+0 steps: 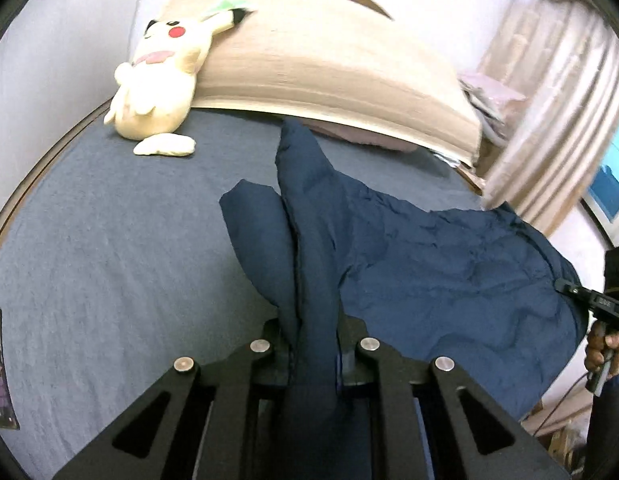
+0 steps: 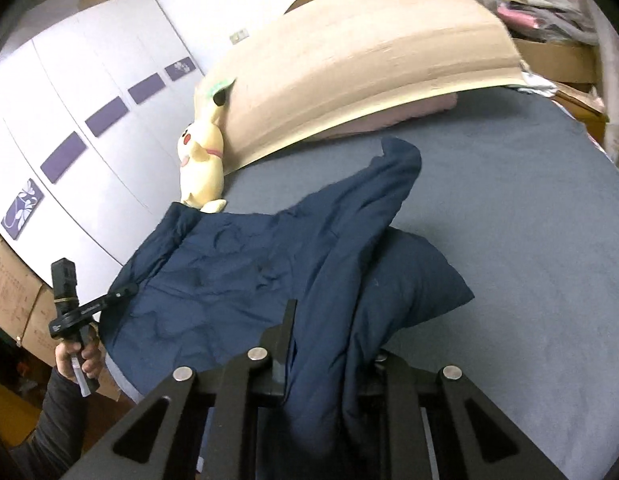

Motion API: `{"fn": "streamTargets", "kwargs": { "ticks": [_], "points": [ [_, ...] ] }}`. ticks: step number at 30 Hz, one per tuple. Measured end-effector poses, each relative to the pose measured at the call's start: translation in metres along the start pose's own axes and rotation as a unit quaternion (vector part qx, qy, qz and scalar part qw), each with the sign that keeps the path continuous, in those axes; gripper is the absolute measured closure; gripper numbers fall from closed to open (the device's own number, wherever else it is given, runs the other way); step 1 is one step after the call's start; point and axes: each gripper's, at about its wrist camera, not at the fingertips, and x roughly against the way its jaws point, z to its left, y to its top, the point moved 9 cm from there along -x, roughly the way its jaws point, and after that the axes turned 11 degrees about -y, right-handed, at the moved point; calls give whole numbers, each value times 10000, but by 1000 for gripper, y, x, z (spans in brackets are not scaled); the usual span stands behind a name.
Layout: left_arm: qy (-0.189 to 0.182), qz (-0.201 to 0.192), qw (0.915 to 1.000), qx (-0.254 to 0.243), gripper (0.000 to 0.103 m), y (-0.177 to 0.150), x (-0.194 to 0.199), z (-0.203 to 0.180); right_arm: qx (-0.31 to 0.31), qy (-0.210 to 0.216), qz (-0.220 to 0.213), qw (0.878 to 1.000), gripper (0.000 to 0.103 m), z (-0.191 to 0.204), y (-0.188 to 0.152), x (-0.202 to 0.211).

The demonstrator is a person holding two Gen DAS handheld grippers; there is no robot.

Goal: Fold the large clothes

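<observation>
A large dark navy padded jacket [image 1: 429, 264] lies spread on a blue-grey bed [image 1: 109, 240]. My left gripper [image 1: 315, 340] is shut on a bunched fold of the jacket, which runs up between its fingers. My right gripper [image 2: 329, 344] is shut on another bunched part of the jacket [image 2: 237, 276], cloth draping over its right finger. Each gripper shows in the other's view, held in a hand at the jacket's far edge: the right gripper at the right in the left wrist view [image 1: 565, 289], the left gripper at the left in the right wrist view [image 2: 127, 291].
A yellow plush toy [image 1: 157, 80] leans on a big cardboard sheet [image 1: 329, 68] at the head of the bed [image 2: 529, 240]. A pink pillow [image 2: 389, 118] lies under the cardboard. Curtains [image 1: 549, 112] hang at right. White wardrobe doors [image 2: 89, 100] and boxes [image 2: 13, 292] stand beside the bed.
</observation>
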Motion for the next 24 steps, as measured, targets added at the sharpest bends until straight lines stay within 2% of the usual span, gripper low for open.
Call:
{"fn": "streamTargets", "kwargs": {
  "ticks": [3, 6, 7, 8, 10, 12, 14, 15, 16, 17, 20, 22, 24],
  "points": [
    [-12, 161, 9998, 87, 88, -38, -13, 8, -202, -6, 145, 9997, 85, -14, -43, -12],
    [208, 375, 9986, 306, 86, -82, -34, 24, -505, -28, 506, 9974, 83, -37, -91, -43],
    [302, 427, 9979, 394, 77, -97, -41, 34, -564, -152, 665, 9961, 75, -46, -113, -60],
    [447, 468, 9964, 547, 59, -111, -48, 45, -682, -221, 785, 9943, 60, -55, -127, -70],
    [606, 372, 9944, 782, 50, -115, -41, 52, -1067, -403, 804, 9902, 37, -76, -145, -81],
    [784, 405, 9936, 711, 50, -106, -25, 49, -1222, -699, 635, 9880, 37, -88, -142, -69],
    [1317, 274, 9903, 345, 48, -87, -2, 45, -1221, -1124, 293, 9857, 36, -97, -126, -42],
    [1590, 131, 9871, 158, 45, -79, 12, 38, -1185, -1352, 32, 9837, 35, -98, -113, -24],
    [1839, -94, 9829, -60, 37, -65, 25, 27, -1183, -1375, -177, 9832, 29, -91, -102, -12],
    [1913, -212, 9812, -153, 32, -60, 30, 17, -1214, -1308, -415, 9831, 23, -80, -89, 2],
    [2019, -444, 9780, -273, 30, -58, 23, -23, -968, -1355, -863, 9823, 18, -35, -73, 14],
    [2005, -501, 9781, -263, 30, -70, 11, -45, -727, -1446, -992, 9818, 18, 8, -76, -4],
    [2021, -449, 9777, -342, 30, -90, -10, -65, -466, -1468, -985, 9831, 18, 37, -96, -21]
  ]
}}
